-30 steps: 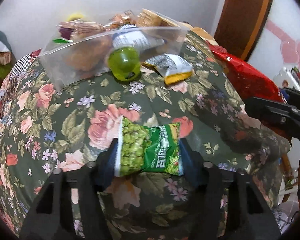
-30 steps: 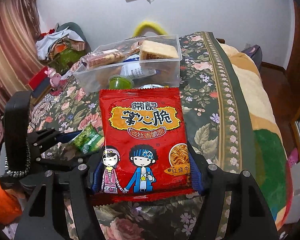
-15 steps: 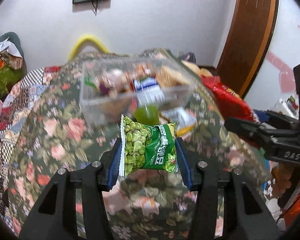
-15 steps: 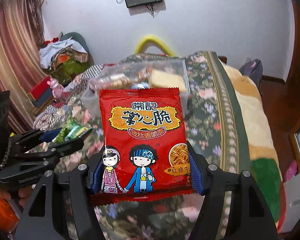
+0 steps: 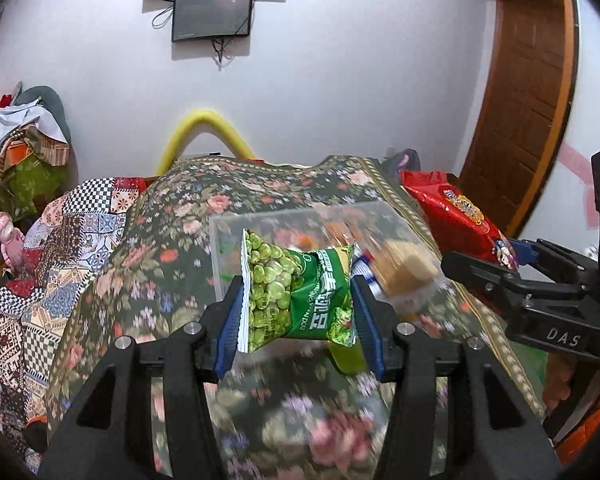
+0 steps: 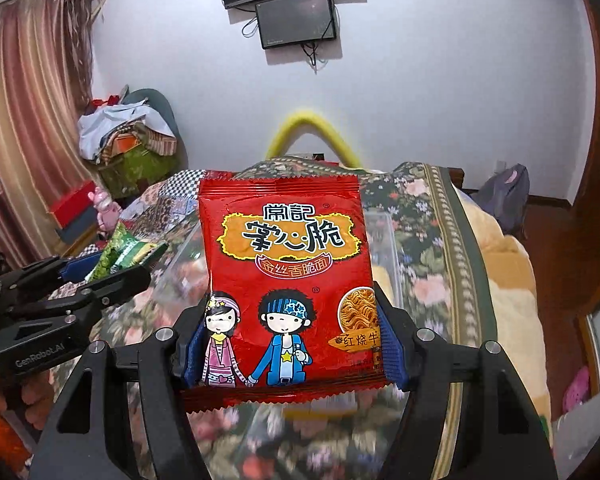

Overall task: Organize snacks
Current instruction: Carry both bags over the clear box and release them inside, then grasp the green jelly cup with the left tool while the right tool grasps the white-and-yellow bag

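My left gripper (image 5: 298, 316) is shut on a green pea snack packet (image 5: 296, 292) and holds it in the air in front of a clear plastic box (image 5: 236, 236) that holds several snacks. My right gripper (image 6: 290, 350) is shut on a red noodle snack packet (image 6: 284, 276), held upright above the floral bedspread; the packet hides most of the clear box (image 6: 390, 256) behind it. The red packet (image 5: 456, 220) and right gripper (image 5: 516, 280) also show at the right of the left wrist view. The left gripper (image 6: 112, 264) with the green packet (image 6: 122, 252) shows at the left of the right wrist view.
The floral bedspread (image 5: 188, 280) covers the bed. A green round snack (image 5: 346, 356) lies in front of the box. A yellow curved tube (image 5: 204, 128) stands at the wall behind. Piled clothes (image 6: 128, 132) sit at the left, a wooden door (image 5: 532, 80) at the right.
Both grippers have lifted with their packets. The views now look higher, and the box sits lower and closer behind the held packets.
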Available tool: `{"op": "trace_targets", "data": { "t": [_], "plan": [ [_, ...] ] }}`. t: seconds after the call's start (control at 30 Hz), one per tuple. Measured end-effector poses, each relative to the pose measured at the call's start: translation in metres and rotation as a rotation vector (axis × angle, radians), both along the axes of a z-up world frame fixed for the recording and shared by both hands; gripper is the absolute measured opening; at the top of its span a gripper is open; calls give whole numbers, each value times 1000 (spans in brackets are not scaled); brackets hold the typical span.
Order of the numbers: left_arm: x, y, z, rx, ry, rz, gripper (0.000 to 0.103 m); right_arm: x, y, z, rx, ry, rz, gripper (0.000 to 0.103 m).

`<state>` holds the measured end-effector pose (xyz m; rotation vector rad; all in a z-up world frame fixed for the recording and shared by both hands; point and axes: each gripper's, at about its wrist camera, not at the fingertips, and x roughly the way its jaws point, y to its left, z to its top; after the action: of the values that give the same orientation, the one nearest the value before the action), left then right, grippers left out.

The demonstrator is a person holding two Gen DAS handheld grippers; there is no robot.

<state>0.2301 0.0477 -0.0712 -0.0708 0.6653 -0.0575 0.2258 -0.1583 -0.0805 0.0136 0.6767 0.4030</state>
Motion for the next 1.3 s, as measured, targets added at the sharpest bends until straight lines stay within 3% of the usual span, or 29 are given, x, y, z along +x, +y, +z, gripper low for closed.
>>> {"op": "trace_targets", "data": {
  "t": [0.33, 0.6, 0.8, 0.93, 1.17, 1.3],
  "plan": [
    [77, 26, -31, -7, 79, 42, 51, 61, 27, -21, -37, 72, -6, 65],
    [111, 44, -59, -46, 144, 69, 51, 82, 45, -39, -68, 122, 2, 67],
    [111, 40, -56, -63, 150, 36, 58, 84, 51, -30, -91, 114, 31, 68],
    [100, 39, -42, -56, 119, 30, 59, 75, 50, -21, -102, 79, 37, 81],
    [66, 36, -12, -58, 58, -4, 62, 58, 34, 0, -71, 44, 45, 82],
    [49, 31, -12, -50, 65, -21, 65, 42, 20, 3, -71, 30, 45, 82]
  ]
}}
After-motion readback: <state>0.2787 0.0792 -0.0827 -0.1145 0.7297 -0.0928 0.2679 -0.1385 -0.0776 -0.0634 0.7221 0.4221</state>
